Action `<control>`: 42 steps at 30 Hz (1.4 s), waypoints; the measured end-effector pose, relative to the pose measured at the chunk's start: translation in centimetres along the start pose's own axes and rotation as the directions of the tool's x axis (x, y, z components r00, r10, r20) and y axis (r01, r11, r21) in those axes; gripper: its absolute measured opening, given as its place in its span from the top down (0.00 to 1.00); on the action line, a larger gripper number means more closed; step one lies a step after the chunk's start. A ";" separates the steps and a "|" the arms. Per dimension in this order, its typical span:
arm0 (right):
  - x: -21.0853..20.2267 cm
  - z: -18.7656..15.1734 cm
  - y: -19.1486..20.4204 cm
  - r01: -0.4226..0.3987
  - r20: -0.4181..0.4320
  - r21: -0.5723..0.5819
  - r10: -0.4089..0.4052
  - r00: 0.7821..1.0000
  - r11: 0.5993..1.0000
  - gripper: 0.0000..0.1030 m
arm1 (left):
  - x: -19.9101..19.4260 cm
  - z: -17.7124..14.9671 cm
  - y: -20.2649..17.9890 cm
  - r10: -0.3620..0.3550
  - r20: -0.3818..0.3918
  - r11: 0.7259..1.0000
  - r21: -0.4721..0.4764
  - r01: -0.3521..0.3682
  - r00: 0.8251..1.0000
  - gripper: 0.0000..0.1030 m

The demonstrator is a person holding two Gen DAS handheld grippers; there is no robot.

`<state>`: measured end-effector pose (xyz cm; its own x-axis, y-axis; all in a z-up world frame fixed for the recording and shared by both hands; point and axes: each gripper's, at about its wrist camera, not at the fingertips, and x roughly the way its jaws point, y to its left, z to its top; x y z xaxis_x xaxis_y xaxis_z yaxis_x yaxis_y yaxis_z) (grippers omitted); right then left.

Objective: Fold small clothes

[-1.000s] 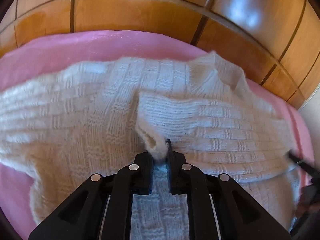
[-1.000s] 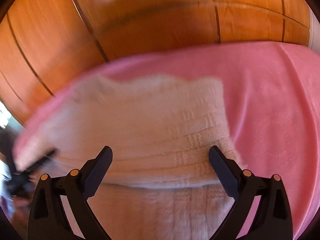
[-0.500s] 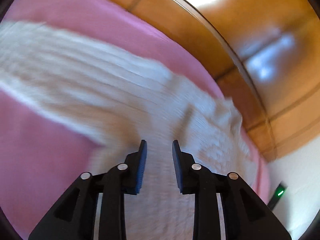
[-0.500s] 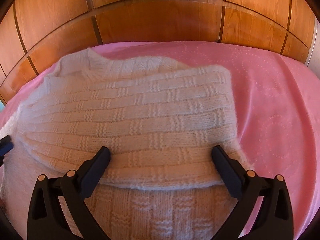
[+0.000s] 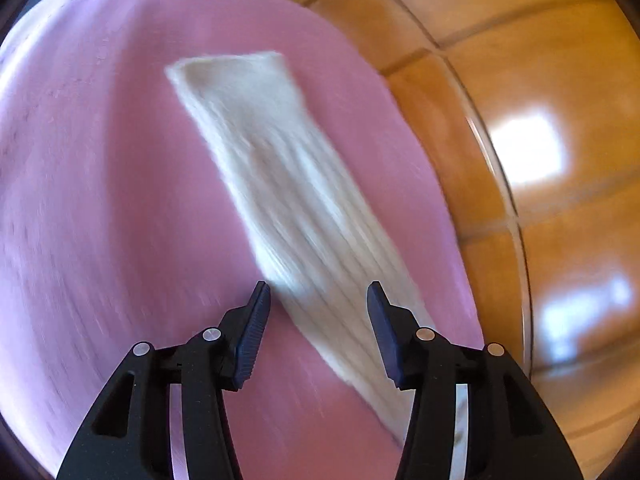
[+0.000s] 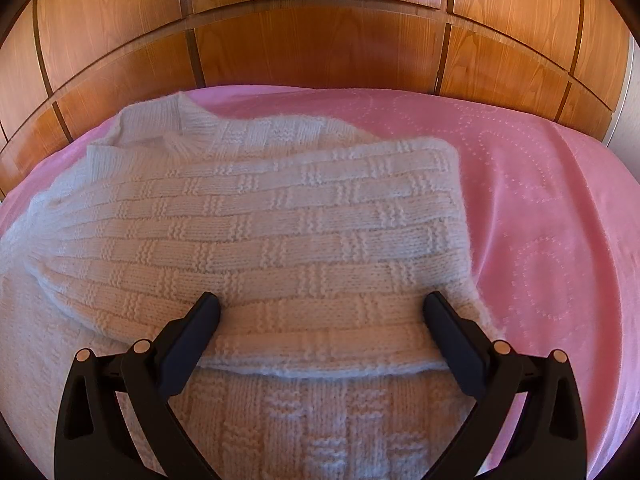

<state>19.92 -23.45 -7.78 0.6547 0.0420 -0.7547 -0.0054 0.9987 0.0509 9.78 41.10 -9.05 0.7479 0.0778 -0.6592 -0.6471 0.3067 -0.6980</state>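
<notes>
A white knitted sweater (image 6: 256, 240) lies on the pink blanket (image 6: 540, 220), with one sleeve folded across its body. In the blurred left wrist view its other sleeve (image 5: 288, 184) stretches out flat over the pink blanket (image 5: 100, 200), cuff at the far end. My left gripper (image 5: 316, 296) hovers over the near part of that sleeve, its jaws opening and nothing pressed between them. My right gripper (image 6: 320, 304) stands wide open just above the folded sleeve, its fingers on either side of the knit without pinching it.
A glossy wooden headboard (image 6: 320, 40) of panels runs along the far edge of the bed; the same wooden panels (image 5: 540, 160) show at the right in the left wrist view. Bare pink blanket stretches to the right of the sweater.
My left gripper let go of the sleeve end it pinched, swung across and rolled, and now faces the other, outstretched sleeve with its jaws wider. The right gripper has stayed put, open.
</notes>
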 end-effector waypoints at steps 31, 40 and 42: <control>0.1 0.1 -0.1 -0.008 0.016 0.014 0.008 1.000 1.000 0.02 | 3.3 -30.2 -20.5 -0.056 -0.342 0.620 0.724 0.301 0.938 0.61; -2.6 0.9 2.0 -0.057 0.076 -0.071 0.063 0.995 0.996 0.20 | -0.9 -28.5 -14.3 -0.042 -0.255 0.641 0.735 0.222 0.966 0.61; -4.1 1.0 4.9 -0.158 0.087 -0.157 0.173 0.981 0.975 0.29 | -1.6 -28.4 -12.9 -0.033 -0.245 0.647 0.734 0.208 0.969 0.61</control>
<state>17.95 -18.73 -3.79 0.7071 0.2115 -0.6748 -0.2271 0.9716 0.0665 12.75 10.12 -6.93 0.7098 -0.1674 -0.6842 -0.1548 0.9105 -0.3833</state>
